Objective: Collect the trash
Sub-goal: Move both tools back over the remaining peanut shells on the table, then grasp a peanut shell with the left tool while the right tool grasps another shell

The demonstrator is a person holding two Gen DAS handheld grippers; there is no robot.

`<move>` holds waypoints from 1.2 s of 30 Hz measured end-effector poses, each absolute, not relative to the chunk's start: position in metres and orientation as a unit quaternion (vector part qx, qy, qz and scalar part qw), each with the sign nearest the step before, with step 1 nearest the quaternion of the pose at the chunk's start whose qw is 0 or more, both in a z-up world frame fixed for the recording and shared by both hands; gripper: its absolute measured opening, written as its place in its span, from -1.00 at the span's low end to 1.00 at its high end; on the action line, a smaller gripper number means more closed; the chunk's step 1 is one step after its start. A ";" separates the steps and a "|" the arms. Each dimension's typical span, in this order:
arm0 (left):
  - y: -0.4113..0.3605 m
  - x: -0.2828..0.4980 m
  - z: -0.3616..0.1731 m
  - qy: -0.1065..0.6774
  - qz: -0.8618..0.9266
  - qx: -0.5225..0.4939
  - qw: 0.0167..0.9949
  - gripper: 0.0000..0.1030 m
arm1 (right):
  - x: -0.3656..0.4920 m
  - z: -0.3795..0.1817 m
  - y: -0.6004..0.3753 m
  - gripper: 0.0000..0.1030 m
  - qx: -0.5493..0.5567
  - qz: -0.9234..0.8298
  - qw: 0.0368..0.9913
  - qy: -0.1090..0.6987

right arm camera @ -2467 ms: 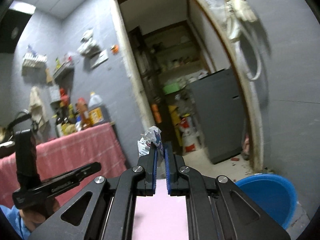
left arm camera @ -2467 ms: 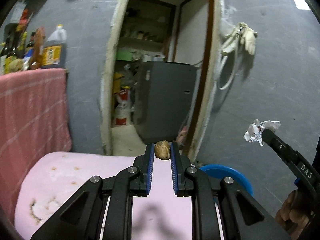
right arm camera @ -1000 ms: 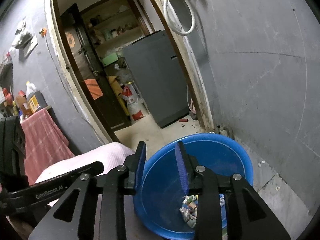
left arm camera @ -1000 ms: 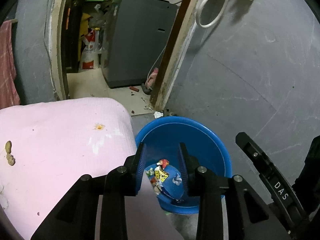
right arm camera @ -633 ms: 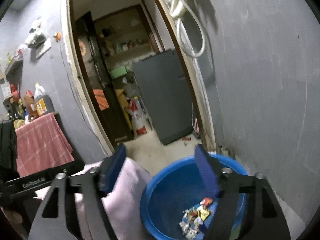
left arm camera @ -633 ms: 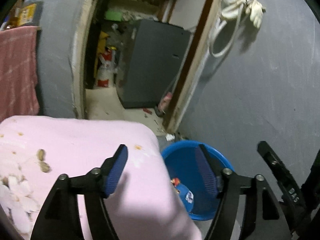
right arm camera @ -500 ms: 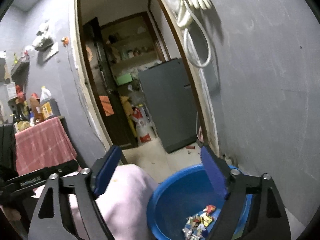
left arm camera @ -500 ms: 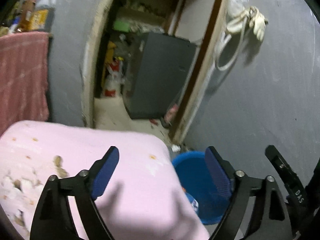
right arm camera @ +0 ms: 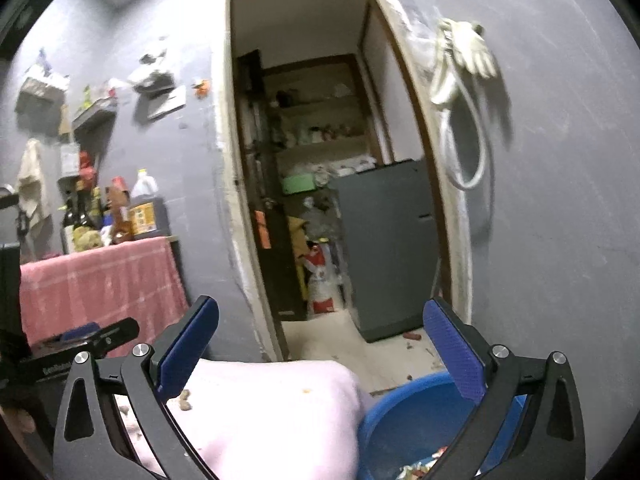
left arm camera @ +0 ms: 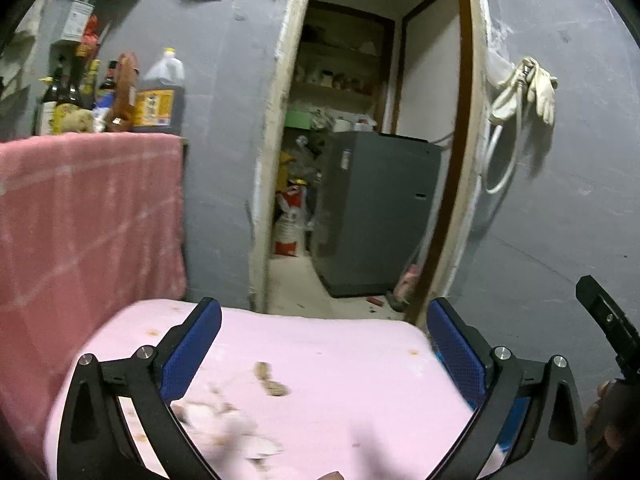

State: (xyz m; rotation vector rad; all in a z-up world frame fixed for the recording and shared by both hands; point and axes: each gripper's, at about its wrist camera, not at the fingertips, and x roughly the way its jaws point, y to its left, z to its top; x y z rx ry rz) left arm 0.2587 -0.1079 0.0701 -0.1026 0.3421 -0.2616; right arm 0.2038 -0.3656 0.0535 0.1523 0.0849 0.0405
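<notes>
The left gripper [left arm camera: 320,344] hangs over a pink-covered table [left arm camera: 340,344] with its blue-padded jaws spread wide and nothing between them, having just been opening. Beneath and ahead of it, peanut shells [left arm camera: 272,380] and pale scraps of litter [left arm camera: 224,420] lie scattered on the pink cloth, blurred in the near part of the view. The right gripper [right arm camera: 320,344], likewise spread wide and empty after just opening, is held above the table's right edge and a blue basin [right arm camera: 404,420] that stands on the floor just beside the table. Colourful wrappers [right arm camera: 420,468] lie in the bottom of the basin, partly hidden by the gripper's frame. From the right wrist view the left gripper's black arm shows at the far left, with part of a hand [right arm camera: 20,420] below it. Beyond the table a doorway [left arm camera: 372,140] opens onto a cluttered storeroom with a grey cabinet [left arm camera: 376,208] and shelves. To the left, bottles [left arm camera: 160,92] stand on a counter draped with a red checked cloth [left arm camera: 88,216]. A white glove [left arm camera: 540,88] and a loop of hose [left arm camera: 504,160] hang on the grey wall right of the door.
</notes>
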 end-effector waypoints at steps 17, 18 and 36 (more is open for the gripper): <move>-0.019 0.258 0.035 0.182 -0.064 -0.020 0.981 0.95 | 0.246 0.029 -0.285 1.00 0.035 0.116 0.985 0.120; -0.016 0.261 0.030 0.189 -0.063 -0.018 0.980 0.95 | 0.248 0.026 -0.282 1.00 0.034 0.123 0.984 0.127; 0.012 0.319 -0.012 0.327 -0.007 -0.022 0.945 0.95 | 0.345 -0.036 -0.211 0.27 -0.091 0.237 0.899 0.357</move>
